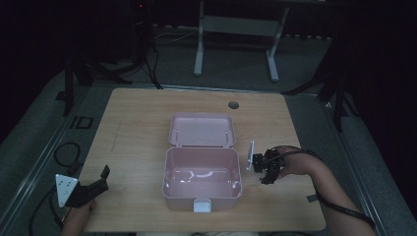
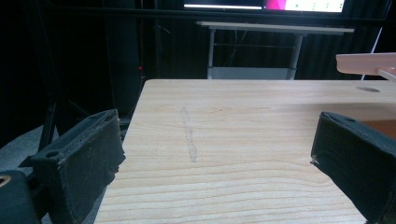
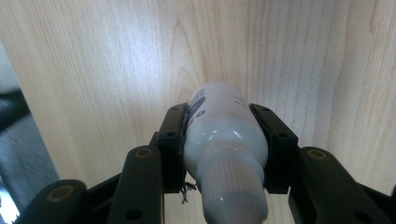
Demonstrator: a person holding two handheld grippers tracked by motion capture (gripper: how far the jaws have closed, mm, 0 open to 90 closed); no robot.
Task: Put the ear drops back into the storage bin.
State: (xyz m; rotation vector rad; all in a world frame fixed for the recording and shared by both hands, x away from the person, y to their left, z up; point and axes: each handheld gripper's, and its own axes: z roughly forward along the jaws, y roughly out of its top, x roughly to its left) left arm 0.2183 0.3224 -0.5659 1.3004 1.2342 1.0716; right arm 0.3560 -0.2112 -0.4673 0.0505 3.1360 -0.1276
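The right tongs (image 3: 219, 140) are clamped on a white bottle (image 3: 224, 154), one black jaw pressed against each side of its body. In the right gripper view the bottle lies along the jaws with its ribbed cap toward the camera and its base pointing down at the pale wood of the bench (image 3: 116, 60); part of a dark printed label shows on its upper left side. From the high view the right tongs (image 1: 265, 172) are held above the bench just to the right of a pink box (image 1: 201, 192), near its right wall, with the person's forearm (image 1: 339, 196) coming in from the lower right corner.

The left tongs (image 1: 101, 179) rest at the front left corner of the bench, well apart from the box. Their jaws stand wide with nothing between them; in the left gripper view bare wood shows between the two black pads (image 2: 88, 154).

The box sits in the middle of the bench with its lid (image 1: 201, 130) thrown back flat behind it and a white latch (image 1: 202, 205) on its front wall.
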